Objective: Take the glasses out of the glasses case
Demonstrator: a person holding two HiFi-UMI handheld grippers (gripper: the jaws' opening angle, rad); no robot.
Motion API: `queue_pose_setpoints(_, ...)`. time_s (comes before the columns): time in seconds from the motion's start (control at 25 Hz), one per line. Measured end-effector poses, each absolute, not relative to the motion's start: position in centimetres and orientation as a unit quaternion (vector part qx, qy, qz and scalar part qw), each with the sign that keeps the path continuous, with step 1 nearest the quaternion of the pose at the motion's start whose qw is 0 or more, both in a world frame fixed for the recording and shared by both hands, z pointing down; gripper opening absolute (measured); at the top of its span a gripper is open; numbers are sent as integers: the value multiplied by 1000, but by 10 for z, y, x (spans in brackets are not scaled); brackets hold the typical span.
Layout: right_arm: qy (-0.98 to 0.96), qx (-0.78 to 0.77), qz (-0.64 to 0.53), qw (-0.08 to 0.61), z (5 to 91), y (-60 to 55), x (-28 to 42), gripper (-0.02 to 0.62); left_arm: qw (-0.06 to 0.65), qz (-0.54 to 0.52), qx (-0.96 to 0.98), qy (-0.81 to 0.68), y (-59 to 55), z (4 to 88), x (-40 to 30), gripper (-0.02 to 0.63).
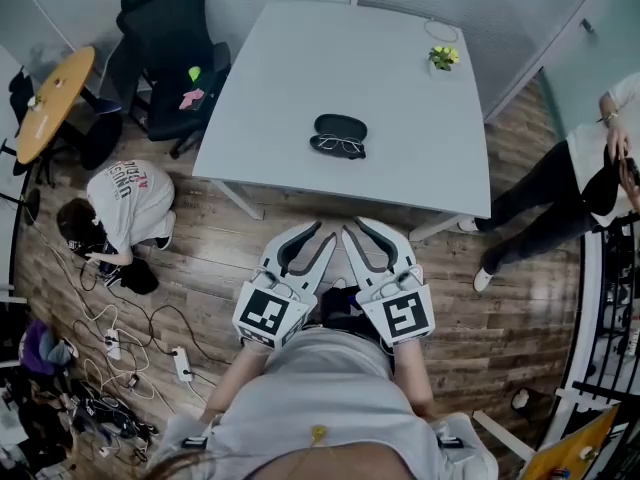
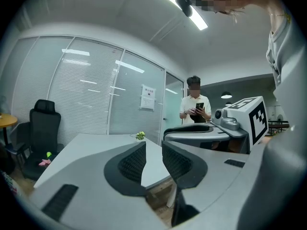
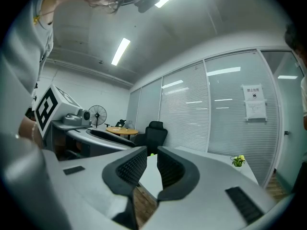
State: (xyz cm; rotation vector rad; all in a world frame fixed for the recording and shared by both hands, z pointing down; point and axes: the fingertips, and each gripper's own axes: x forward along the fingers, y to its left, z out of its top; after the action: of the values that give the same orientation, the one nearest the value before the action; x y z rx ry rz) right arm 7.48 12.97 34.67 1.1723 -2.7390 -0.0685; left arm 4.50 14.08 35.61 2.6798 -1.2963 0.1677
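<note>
- Table [image 1: 300, 78]: white, and it carried the black case [image 1: 341, 125] near its middle.
- Glasses [image 1: 338, 146]: touching the case's near edge. I could not tell whether they sat in an open half or just outside it.
- Left gripper [image 1: 324, 233]: jaws a narrow gap apart, nothing between them, held short of the table's near edge.
- Right gripper [image 1: 354, 227]: the same, narrow and empty, beside the left.
- Step: the reach had not begun, by my reading.
- Next: likely to carry both forward, steady the case and pinch the frame.
</note>
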Motion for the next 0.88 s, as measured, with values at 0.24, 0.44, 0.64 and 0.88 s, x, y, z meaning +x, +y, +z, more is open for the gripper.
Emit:
queue_pose_setpoints(0.24, -920, 380, -33, 85, 346, 86, 85, 72, 81, 52, 889, -447, 102, 357, 56, 106)
queue_pose_setpoints(0.44, -923, 372, -34, 87, 351, 63, 87, 71, 89, 51, 881, -462, 83, 362, 55, 105)
queue_pose_setpoints(0.64, -924, 373, -21, 83, 353, 47, 86, 72, 96, 53, 879, -464, 66, 366, 50, 104)
queue_pose_setpoints(0.88, -916, 390, -21, 90, 357, 20, 79, 71, 96, 52, 891, -441, 32, 367, 45, 104)
